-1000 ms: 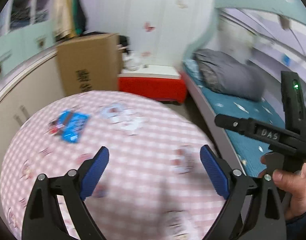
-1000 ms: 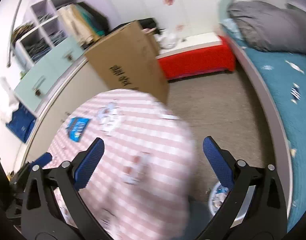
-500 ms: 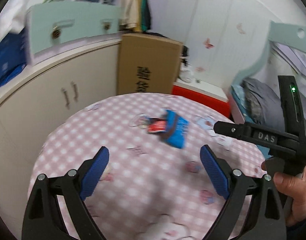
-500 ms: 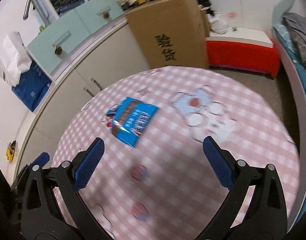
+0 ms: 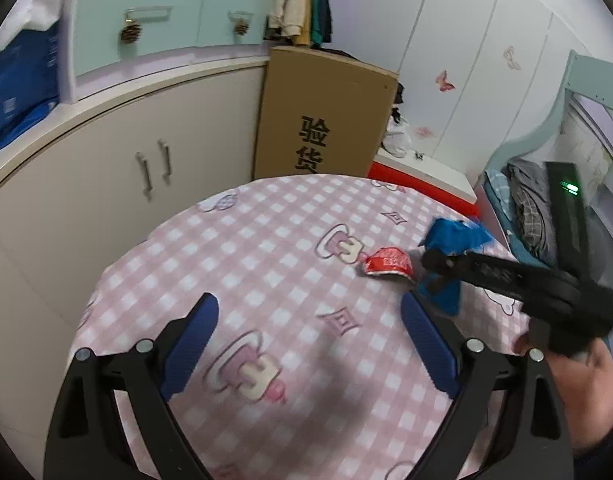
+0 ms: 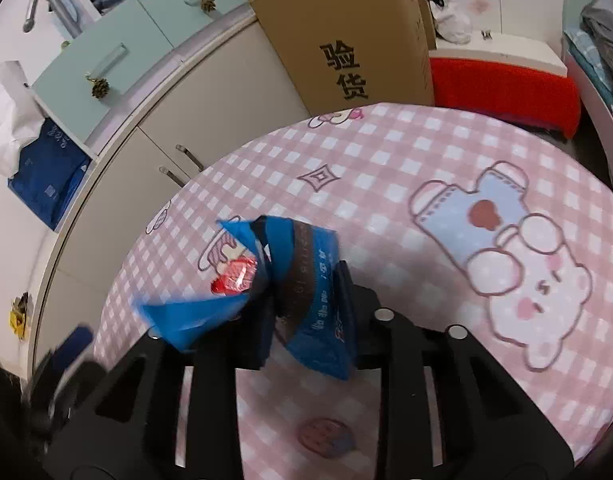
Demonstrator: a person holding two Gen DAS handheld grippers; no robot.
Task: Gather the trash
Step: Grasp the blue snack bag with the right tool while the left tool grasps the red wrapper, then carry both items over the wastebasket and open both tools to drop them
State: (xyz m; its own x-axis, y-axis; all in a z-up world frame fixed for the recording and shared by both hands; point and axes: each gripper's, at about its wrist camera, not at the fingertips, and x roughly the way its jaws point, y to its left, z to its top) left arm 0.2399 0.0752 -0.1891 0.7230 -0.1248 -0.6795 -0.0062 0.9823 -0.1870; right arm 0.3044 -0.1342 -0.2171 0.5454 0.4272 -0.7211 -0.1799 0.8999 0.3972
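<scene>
A crumpled blue snack wrapper (image 6: 306,292) sits between the closing jaws of my right gripper (image 6: 302,312), which press on it just above the pink checked tablecloth (image 6: 446,152). A small red wrapper (image 6: 236,276) lies on the cloth right behind the blue one. In the left wrist view the right gripper (image 5: 438,264) reaches in from the right onto the blue wrapper (image 5: 454,236), with the red wrapper (image 5: 388,262) beside it. My left gripper (image 5: 310,340) stands open over bare cloth, short of and left of both wrappers.
A tall cardboard box (image 5: 326,116) stands behind the round table. Beige cupboards (image 5: 106,168) curve along the left. A red low bench (image 6: 502,84) and a bed (image 5: 526,200) lie to the right. A person's hand (image 5: 574,376) holds the right gripper.
Both grippers swung over the table toward the wrappers. The right gripper's jaws went from wide open to closed on the blue wrapper, crumpling it. The left gripper stayed open.
</scene>
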